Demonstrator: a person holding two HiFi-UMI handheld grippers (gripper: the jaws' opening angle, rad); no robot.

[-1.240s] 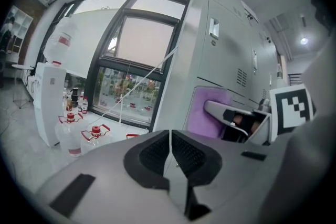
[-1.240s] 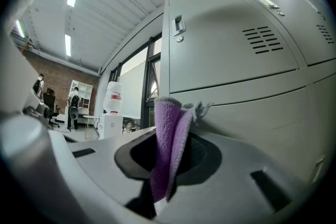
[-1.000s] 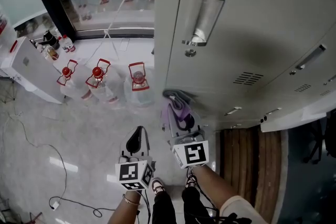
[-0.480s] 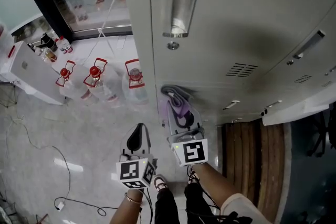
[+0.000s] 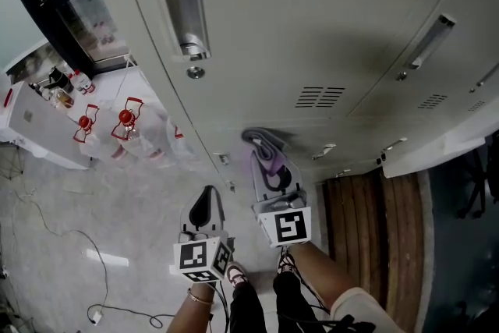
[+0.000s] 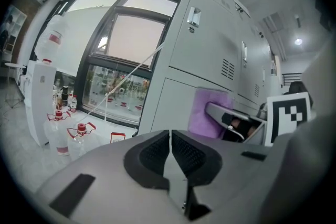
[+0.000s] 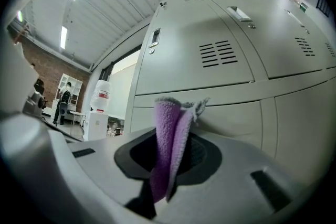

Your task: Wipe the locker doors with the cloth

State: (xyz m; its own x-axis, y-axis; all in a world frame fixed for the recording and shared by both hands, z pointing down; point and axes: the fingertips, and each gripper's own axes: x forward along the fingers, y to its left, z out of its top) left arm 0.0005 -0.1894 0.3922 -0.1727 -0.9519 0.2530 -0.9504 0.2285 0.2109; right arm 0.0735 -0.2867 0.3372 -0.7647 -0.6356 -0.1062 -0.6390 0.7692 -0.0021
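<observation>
A folded purple cloth (image 7: 170, 144) with a grey edge is pinched in my right gripper (image 5: 269, 168), whose jaws are shut on it. In the head view the cloth (image 5: 263, 149) presses against a lower grey locker door (image 5: 312, 51), below the vent slots (image 5: 320, 97). The left gripper view shows the same cloth (image 6: 210, 113) against the lockers (image 6: 210, 55). My left gripper (image 5: 204, 207) hangs lower left of the right one, jaws shut and empty, pads touching (image 6: 169, 157).
A recessed metal handle (image 5: 183, 12) and keyhole (image 5: 196, 72) sit on the upper left door. Red-capped water bottles (image 5: 129, 129) stand on the floor at left, near a white cabinet (image 5: 39, 129). A wooden bench (image 5: 374, 238) lies at right. A cable (image 5: 47, 230) trails over the floor.
The view has swung left and up along the lockers; the handle moved from upper centre to upper left. Both grippers keep their places, the cloth still against the door.
</observation>
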